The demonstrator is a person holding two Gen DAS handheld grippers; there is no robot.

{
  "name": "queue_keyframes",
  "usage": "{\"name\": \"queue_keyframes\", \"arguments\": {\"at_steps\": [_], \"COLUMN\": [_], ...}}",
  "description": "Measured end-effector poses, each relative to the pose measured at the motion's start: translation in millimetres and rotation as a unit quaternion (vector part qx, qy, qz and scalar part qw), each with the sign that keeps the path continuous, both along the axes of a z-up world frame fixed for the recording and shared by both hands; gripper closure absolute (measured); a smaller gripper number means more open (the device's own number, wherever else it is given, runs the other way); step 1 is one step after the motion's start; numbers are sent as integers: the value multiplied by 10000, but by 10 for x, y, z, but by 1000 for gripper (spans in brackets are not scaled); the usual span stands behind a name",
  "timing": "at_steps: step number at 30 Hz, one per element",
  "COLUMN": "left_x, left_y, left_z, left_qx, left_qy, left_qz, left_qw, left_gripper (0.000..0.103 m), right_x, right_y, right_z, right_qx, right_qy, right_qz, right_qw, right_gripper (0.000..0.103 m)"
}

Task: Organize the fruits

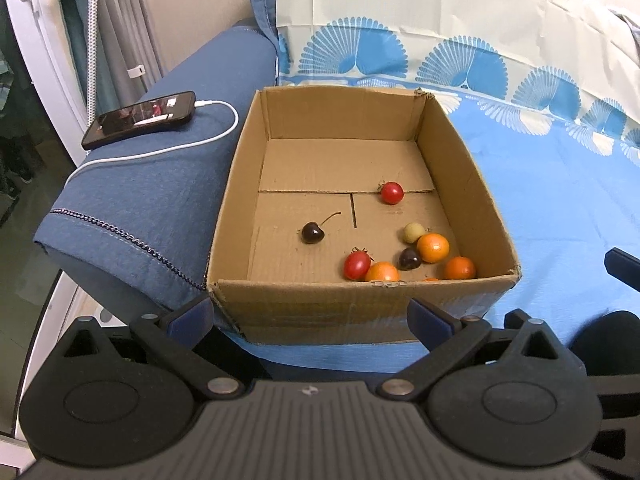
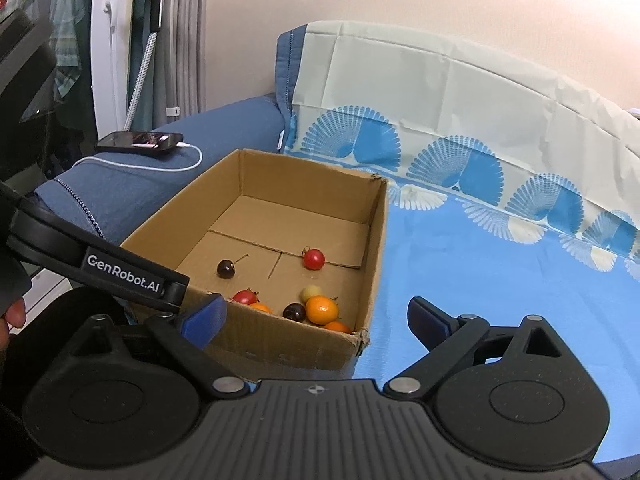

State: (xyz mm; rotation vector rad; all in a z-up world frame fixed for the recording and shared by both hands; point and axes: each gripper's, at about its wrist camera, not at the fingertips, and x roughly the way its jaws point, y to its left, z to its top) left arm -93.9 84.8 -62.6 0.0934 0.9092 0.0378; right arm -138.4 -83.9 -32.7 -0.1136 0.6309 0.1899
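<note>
"GenRobot.AI" is printed on the left hand-held gripper (image 1: 310, 316). Both it and the right hand-held gripper (image 2: 316, 318) stand wide, empty. The corrugated cardboard box (image 1: 352, 308) holds round glossy cherry tomatoes (image 1: 391, 193).

The left gripper (image 1: 310, 316) points steeply downward, jaws spread wide, with nothing between the pads. The right gripper (image 2: 316, 318) tilts down less steeply, jaws wide and empty. At nine o'clock in the right wrist view, a fingertip (image 2: 14, 314) shows.

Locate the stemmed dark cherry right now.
In the left wrist view the stemmed dark cherry lies alone on the cardboard box floor, left of centre, apart from the fruit cluster at the near right corner.
</note>
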Motion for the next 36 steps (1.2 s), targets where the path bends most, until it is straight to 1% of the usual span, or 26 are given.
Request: {"name": "queue_keyframes", "arguments": {"at_steps": [8,18,23,36], "left_x": [-86,-156,-154,-174], "left_y": [-41,-23,5,-2], "left_z": [33,17,1,-3], "left_qx": [134,253,207,205], "left_qy": [-58,-65,-36,-67], "left_qz": [24,182,207,189], "left_qw": [9999,9995,9996,9996], "left_gripper": [0,0,0,0], "right_x": [-118,-173,-193,-200], "right_y": [-29,-42,-36,-35], "right_z": [43,56,63,52], "right_qx": [8,46,28,15], "right_qy": [-94,-164,-221,-185], "right_qz": [-19,-59,-50,26], "right_qw": [10000,9998,9997,9998], "right_gripper": [6,5,2,1]}}
